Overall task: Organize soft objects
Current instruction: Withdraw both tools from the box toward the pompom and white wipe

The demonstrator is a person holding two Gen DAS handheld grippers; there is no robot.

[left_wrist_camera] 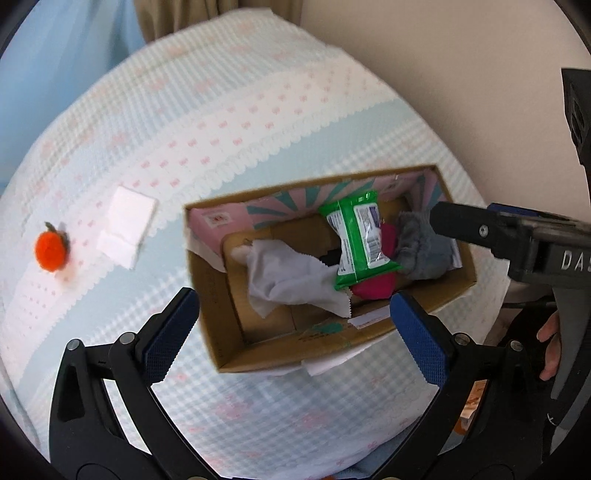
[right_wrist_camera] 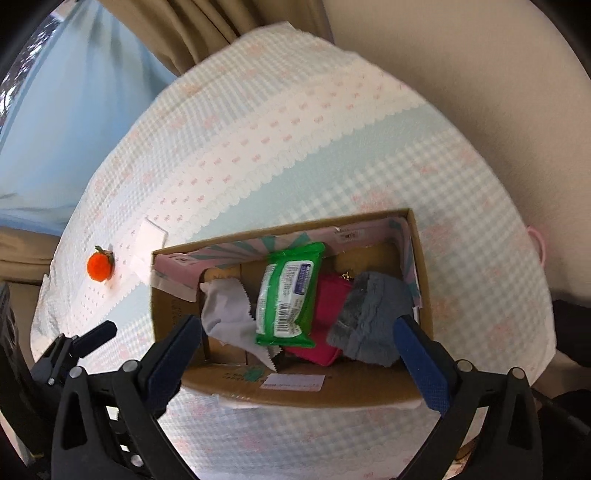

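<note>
A cardboard box point(left_wrist_camera: 221, 317) point(right_wrist_camera: 295, 391) lies on the cloth-covered table. It holds a white cloth point(left_wrist_camera: 288, 273) point(right_wrist_camera: 225, 314), a green wipes pack point(left_wrist_camera: 358, 240) point(right_wrist_camera: 288, 295), a magenta pouch point(left_wrist_camera: 373, 286) point(right_wrist_camera: 325, 317) and a grey fuzzy cloth point(left_wrist_camera: 424, 247) point(right_wrist_camera: 373, 317). An orange plush fruit point(left_wrist_camera: 50, 251) point(right_wrist_camera: 99, 266) and a white sponge point(left_wrist_camera: 127, 225) point(right_wrist_camera: 149, 240) lie on the table left of the box. My left gripper point(left_wrist_camera: 295, 332) is open and empty above the box's near edge. My right gripper point(right_wrist_camera: 299, 358) is open and empty above the box; one of its fingers point(left_wrist_camera: 465, 225) shows in the left wrist view.
The table has a pale blue and white checked cloth point(left_wrist_camera: 258, 110) point(right_wrist_camera: 295, 129) with pink dots. A beige wall point(left_wrist_camera: 461, 55) stands behind on the right, and curtains point(right_wrist_camera: 207, 29) hang at the back. The table's edge falls away near the bottom.
</note>
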